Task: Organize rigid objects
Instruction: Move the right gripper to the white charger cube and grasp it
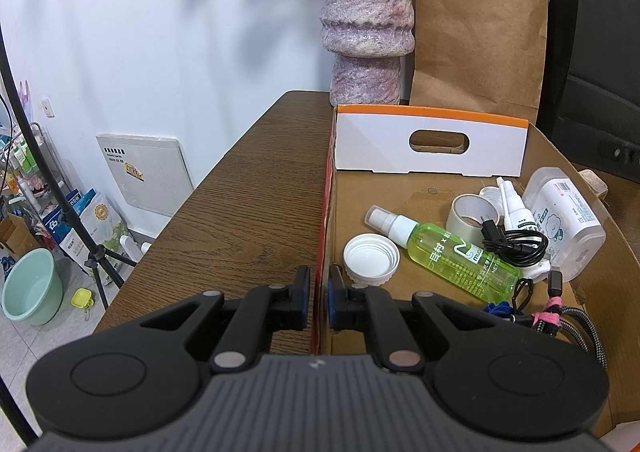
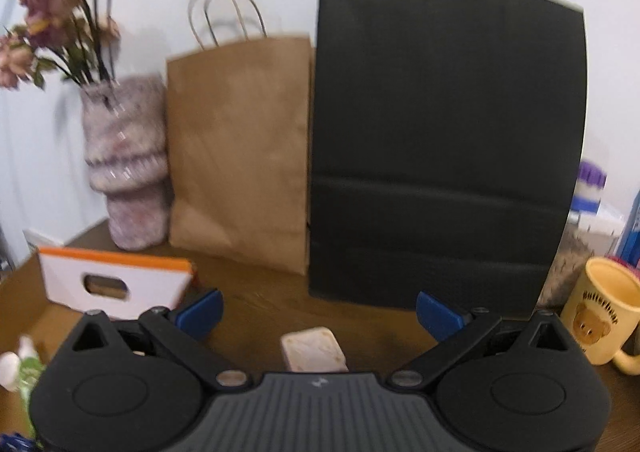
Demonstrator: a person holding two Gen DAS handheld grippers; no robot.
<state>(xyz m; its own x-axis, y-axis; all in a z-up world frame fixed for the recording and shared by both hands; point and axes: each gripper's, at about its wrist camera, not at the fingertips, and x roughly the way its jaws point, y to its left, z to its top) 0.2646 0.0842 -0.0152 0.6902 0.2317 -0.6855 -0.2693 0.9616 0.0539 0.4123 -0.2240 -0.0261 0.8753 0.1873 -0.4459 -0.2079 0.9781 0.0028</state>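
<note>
Right up close, the left gripper (image 1: 318, 294) has its fingers pinched on the near side wall of the open brown cardboard box (image 1: 420, 195), one blue pad outside and one inside, so it looks like it's just steadying the box on the dark wood-grain bench (image 1: 248, 187). The right gripper (image 2: 318, 310) is the opposite story: fingers spread wide, nothing between them, picture a bit smeared.

Straight ahead of those open fingers, low and centred in the gap, lies a small pale rectangular block with speckles (image 2: 314, 350), maybe soap or stone, can't say. It lies flat on the bench, outside the box, long side roughly across the gap, so I'd guess the fingers would close on its short ends. Right hand is clearly the nearer one for it, and the box is off to its left.

Only the left view shows what's already in the box: a green spray bottle (image 1: 448, 256), a white screw lid (image 1: 372, 256), a tape roll (image 1: 474, 213), a coiled black cable (image 1: 516, 244). Only the right view shows the block whole, plus a yellow mug (image 2: 600, 312) and a black paper bag (image 2: 444, 139) behind.
</note>
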